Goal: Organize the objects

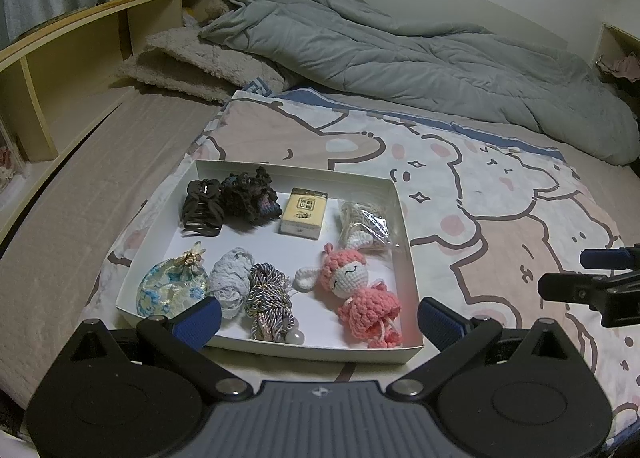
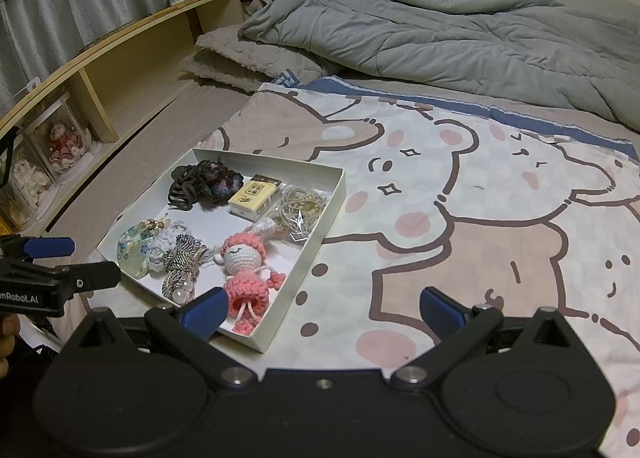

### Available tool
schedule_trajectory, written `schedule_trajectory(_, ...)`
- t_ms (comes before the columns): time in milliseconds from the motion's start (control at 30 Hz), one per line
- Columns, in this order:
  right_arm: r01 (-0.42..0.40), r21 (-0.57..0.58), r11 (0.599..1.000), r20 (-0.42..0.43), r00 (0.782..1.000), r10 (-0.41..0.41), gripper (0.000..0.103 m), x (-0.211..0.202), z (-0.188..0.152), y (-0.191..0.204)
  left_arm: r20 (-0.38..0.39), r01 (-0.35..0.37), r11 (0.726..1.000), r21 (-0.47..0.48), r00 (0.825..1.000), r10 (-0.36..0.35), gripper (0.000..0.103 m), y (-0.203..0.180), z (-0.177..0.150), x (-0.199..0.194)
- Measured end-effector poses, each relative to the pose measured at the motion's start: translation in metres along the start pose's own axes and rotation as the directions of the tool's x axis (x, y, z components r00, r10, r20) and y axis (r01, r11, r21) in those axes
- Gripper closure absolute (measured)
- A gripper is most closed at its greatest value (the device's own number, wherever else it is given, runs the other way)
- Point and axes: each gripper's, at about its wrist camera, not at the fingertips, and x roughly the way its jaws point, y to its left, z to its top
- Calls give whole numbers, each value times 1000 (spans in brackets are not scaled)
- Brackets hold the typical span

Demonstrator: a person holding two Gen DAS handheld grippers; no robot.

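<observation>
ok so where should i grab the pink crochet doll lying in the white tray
Pinch the pink crochet doll across its narrow neck, between white face and pink dress, coming from above. It lies flat in the white cardboard tray, near the right wall, so a side approach looks blocked.

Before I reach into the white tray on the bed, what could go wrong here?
1. The shallow white cardboard tray lies on soft bedding, so pressing could tip it.
2. The pink crocheted doll lies close to the twisted grey cord bundle; strings may snag.
3. The clear plastic bag may slip from the fingers.

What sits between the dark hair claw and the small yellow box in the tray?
A dark crocheted scrunchie lies between hair claw and yellow box, clearest in the left wrist view.
</observation>
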Motion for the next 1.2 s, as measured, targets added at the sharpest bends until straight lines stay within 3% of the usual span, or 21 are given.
schedule_trajectory(1200,1,3,1000,-4,1000,-1,0,0,0,0,-10,9,1000,8,1000,-9,0,-1,0,1)
